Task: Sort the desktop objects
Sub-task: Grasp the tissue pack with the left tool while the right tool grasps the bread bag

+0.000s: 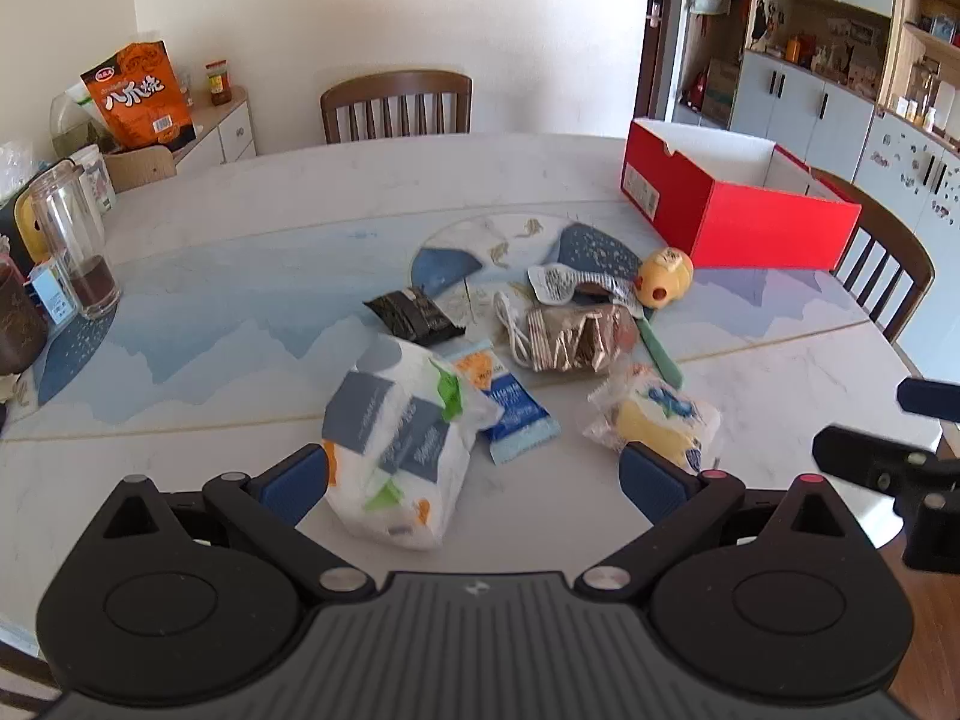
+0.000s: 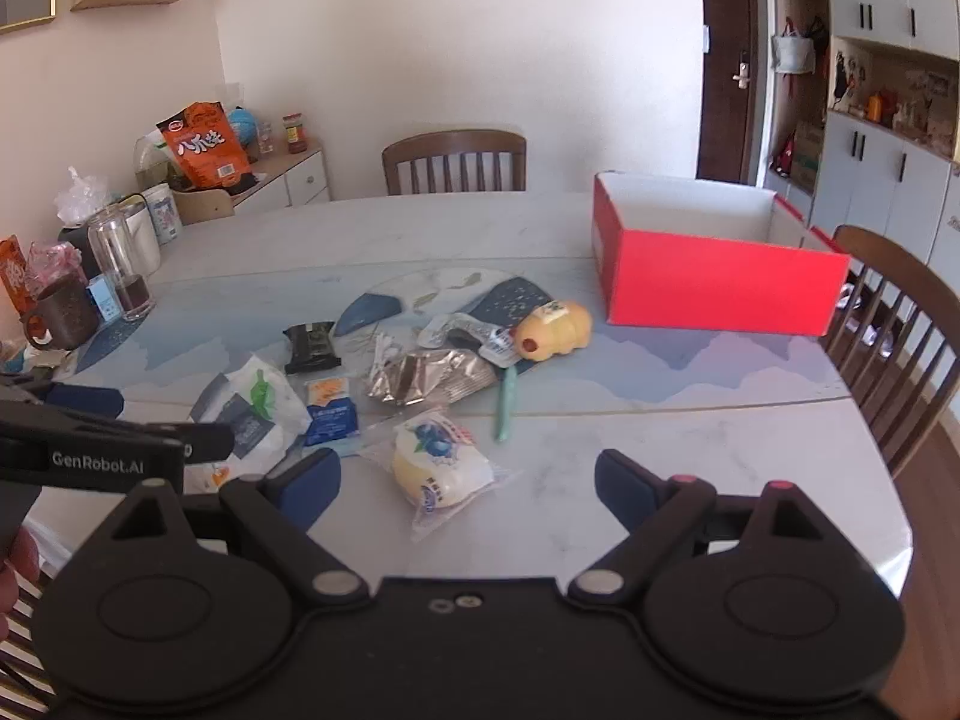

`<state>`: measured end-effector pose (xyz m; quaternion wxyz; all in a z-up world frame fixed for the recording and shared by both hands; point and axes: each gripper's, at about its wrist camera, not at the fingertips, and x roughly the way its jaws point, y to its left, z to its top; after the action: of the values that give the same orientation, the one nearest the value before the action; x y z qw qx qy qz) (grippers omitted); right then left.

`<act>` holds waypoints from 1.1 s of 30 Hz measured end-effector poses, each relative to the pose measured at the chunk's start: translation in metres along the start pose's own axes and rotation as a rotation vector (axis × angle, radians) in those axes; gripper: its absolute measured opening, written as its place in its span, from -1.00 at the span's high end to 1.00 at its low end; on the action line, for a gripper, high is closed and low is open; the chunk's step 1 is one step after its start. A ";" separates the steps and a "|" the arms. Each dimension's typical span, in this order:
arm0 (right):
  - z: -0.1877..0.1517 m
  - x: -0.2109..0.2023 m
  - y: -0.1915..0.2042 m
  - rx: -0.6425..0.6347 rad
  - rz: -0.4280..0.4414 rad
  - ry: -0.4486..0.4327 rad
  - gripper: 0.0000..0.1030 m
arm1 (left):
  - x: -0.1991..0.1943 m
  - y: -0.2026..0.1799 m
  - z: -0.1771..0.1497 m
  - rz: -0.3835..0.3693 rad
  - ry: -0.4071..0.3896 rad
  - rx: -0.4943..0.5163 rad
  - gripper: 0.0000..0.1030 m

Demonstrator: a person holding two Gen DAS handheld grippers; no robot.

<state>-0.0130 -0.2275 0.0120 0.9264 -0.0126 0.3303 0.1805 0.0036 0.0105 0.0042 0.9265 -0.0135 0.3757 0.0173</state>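
Observation:
Loose objects lie mid-table. A white tissue pack (image 1: 399, 438) (image 2: 249, 414) lies between my left gripper's (image 1: 474, 474) open fingers, near the left one. A blue sachet (image 1: 516, 408) (image 2: 331, 414), a black packet (image 1: 414, 313) (image 2: 309, 347), a brown foil snack bag (image 1: 576, 336) (image 2: 429, 381), a green stick (image 1: 660, 351) (image 2: 506, 405) and a yellow toy (image 1: 665, 276) (image 2: 555, 330) lie beyond. A wrapped yellow bun (image 1: 660, 420) (image 2: 441, 468) lies between my right gripper's (image 2: 468, 483) open fingers. An open red box (image 1: 738, 204) (image 2: 714, 264) stands at the far right.
A glass jar (image 1: 72, 240) (image 2: 123, 264), a brown mug (image 2: 63, 312) and other clutter crowd the table's left edge. Wooden chairs stand behind (image 1: 396, 105) (image 2: 454, 161) and to the right (image 2: 888, 330). A sideboard with an orange snack bag (image 1: 138, 96) stands at the back left.

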 end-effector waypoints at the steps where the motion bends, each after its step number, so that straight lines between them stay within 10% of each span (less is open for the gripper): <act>1: 0.001 0.003 0.000 -0.001 0.009 0.004 -0.79 | 0.001 0.001 0.000 -0.009 -0.004 0.001 -1.00; 33: -0.002 0.113 0.015 -0.186 0.017 0.126 -0.71 | 0.094 0.056 -0.008 -0.006 0.033 0.112 -1.00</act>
<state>0.0621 -0.1769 -0.0579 0.8972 -0.1069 0.3696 0.2168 0.0628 0.0684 -0.0681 0.9195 0.0368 0.3914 -0.0068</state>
